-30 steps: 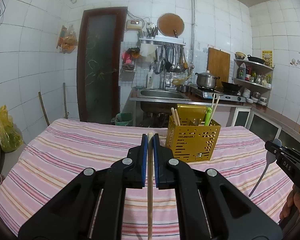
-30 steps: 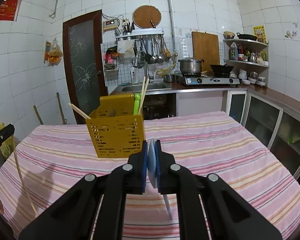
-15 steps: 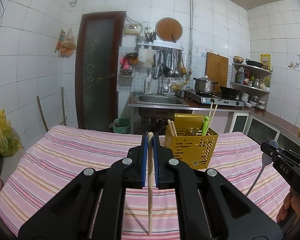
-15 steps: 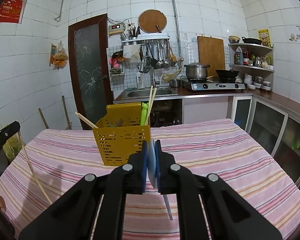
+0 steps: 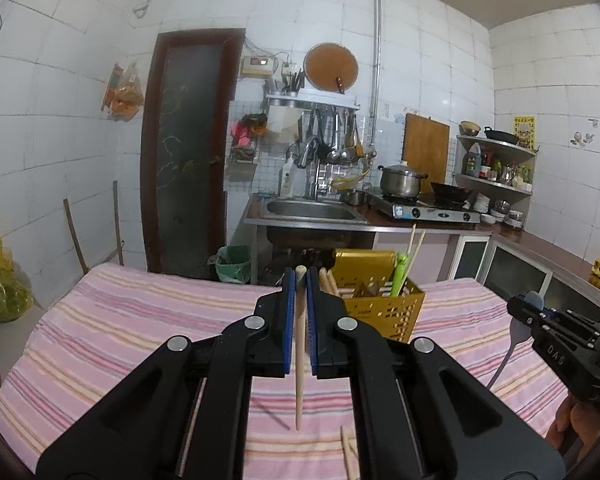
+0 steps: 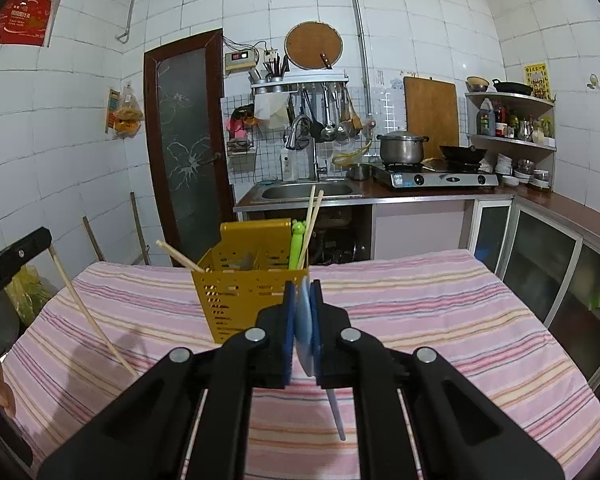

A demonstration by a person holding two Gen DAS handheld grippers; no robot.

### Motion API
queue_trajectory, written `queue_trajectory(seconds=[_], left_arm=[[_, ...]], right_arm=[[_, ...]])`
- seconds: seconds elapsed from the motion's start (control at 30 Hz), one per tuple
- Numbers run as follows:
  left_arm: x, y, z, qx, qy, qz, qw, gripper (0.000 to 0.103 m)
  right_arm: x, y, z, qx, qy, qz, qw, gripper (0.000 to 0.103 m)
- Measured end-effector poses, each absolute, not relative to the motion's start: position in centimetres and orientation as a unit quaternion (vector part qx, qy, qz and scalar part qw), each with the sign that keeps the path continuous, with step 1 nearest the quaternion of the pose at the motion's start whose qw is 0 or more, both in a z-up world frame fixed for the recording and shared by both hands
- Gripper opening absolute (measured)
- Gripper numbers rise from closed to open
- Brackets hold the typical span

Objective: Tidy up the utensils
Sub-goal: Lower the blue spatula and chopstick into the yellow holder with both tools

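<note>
A yellow perforated utensil holder stands on the striped tablecloth, with chopsticks and a green-handled utensil in it. My left gripper is shut on a wooden chopstick that hangs down above the cloth, just left of the holder. My right gripper is shut on a pale blue spoon, handle pointing down, in front of the holder. In the left wrist view the right gripper shows at the right edge with the spoon. In the right wrist view the left gripper's chopstick shows at the left.
The table has a pink striped cloth. Another chopstick lies on the cloth under my left gripper. A sink counter, stove and pot stand behind the table. A green bin is on the floor.
Both grippers have risen and tilted up while keeping hold of the chopstick and the spoon. The holder now sits lower in both views.
</note>
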State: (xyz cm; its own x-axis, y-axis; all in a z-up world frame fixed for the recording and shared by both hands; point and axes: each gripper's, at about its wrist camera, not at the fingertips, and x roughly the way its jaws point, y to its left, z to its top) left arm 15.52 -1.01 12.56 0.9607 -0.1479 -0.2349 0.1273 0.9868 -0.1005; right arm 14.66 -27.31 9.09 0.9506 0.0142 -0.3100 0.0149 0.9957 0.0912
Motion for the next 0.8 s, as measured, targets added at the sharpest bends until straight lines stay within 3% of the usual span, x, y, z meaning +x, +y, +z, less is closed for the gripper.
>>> queue_trajectory(seconds=[0.57, 0.8], left_arm=[[24.0, -6.1, 23.6, -0.065, 0.03, -0.109, 0.991, 0.004], [30.0, -8.1, 22.2, -0.045, 0.022, -0.09, 0.995, 0.004]], right_arm=[[22.6, -28.4, 18.1, 0.07, 0.099, 0.023, 0.992, 0.008], [27.9, -27.6, 19.0, 0.09, 0.09, 0.052, 0.99, 0.007]])
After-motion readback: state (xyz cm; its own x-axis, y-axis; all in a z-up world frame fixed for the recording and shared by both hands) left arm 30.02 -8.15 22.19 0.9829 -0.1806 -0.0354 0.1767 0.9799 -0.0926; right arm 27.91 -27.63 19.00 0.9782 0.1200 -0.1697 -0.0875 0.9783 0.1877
